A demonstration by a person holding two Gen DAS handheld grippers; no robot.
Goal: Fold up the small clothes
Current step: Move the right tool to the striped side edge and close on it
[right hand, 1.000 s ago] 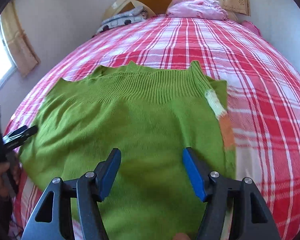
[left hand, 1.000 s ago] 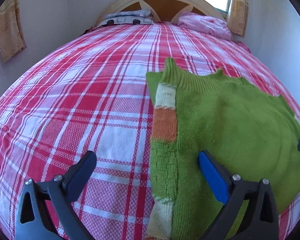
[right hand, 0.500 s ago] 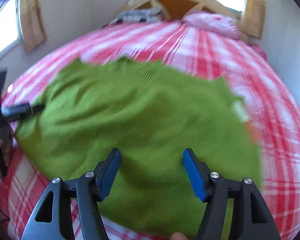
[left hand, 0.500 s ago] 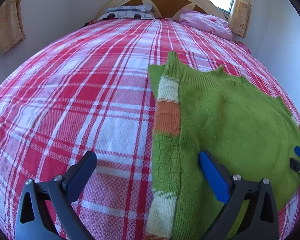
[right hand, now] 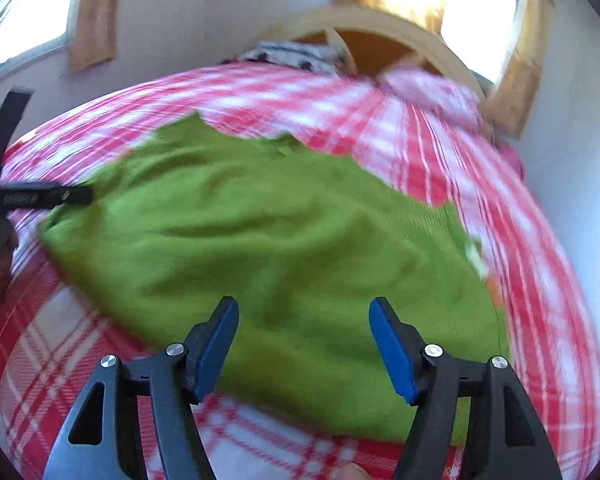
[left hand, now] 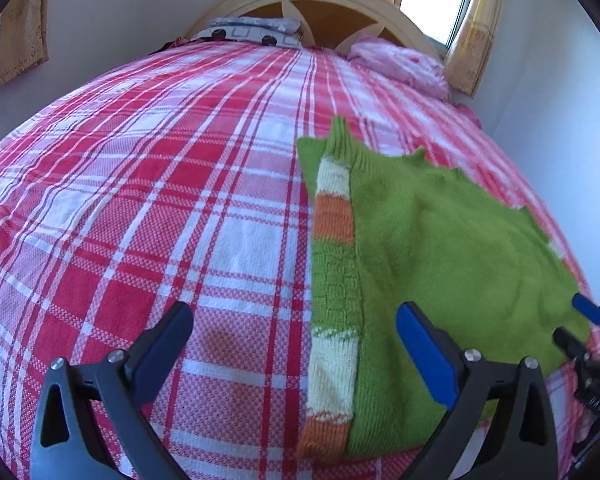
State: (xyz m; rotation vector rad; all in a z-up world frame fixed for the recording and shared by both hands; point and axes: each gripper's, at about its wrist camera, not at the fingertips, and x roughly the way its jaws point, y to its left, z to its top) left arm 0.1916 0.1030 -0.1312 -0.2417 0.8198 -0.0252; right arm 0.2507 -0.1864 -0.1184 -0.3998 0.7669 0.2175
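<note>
Since 1 s ago the right tool has been swung round w/ a lot of motion blur, so the green knit sweater is now seen more from its lower right corner, and the ribbed hem once straight ahead sits off toward the far edge. The left tool has barely been shifted.

Sweater is laid flat on the red plaid bedspread, near the foot of the bed, w/ a striped sleeve (cream/orange/green) already folded in along its left side, prob so the body ends up a neat rectangle.

Both tools are held wide open, nothing gripped. The left one is straddling the folded sleeve edge, one finger over plaid, the other over green knit. The right one is hung over the opposite side, apparently lined up for the matching fold. Its tip can be spotted at the far right of the left wrist view.

Pillows are stacked by the headboard, well apart from everything.
</note>
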